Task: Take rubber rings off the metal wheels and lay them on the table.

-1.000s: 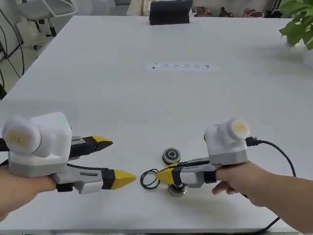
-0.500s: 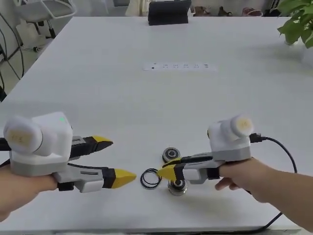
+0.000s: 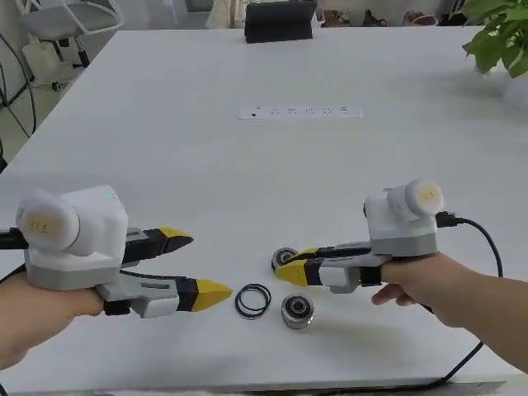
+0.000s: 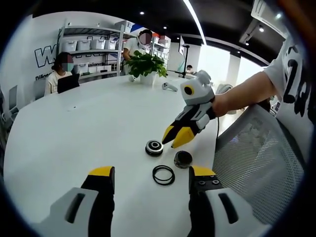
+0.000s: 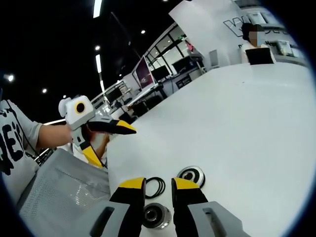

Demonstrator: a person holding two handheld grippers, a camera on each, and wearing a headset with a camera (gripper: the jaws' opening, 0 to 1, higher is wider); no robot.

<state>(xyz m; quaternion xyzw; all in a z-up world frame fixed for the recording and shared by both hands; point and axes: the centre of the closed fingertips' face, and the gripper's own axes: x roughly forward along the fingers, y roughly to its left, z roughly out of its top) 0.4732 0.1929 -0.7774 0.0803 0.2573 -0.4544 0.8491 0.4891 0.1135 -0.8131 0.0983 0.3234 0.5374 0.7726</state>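
Left gripper [image 3: 196, 266]: jaws wide apart and empty, tips aimed at the rings from the left.
Right gripper [image 3: 295, 266]: jaws almost together with a slim gap, gripping nothing, raised over the wheels.
Far wheel [image 3: 285, 258]: partly behind the right tips.
Near wheel [image 3: 296, 309]: close to the tabletop's [image 3: 247, 165] near edge.
Rubber rings [image 3: 252, 300]: two overlapping, flat on the tabletop, just beside the near wheel, between both grippers.
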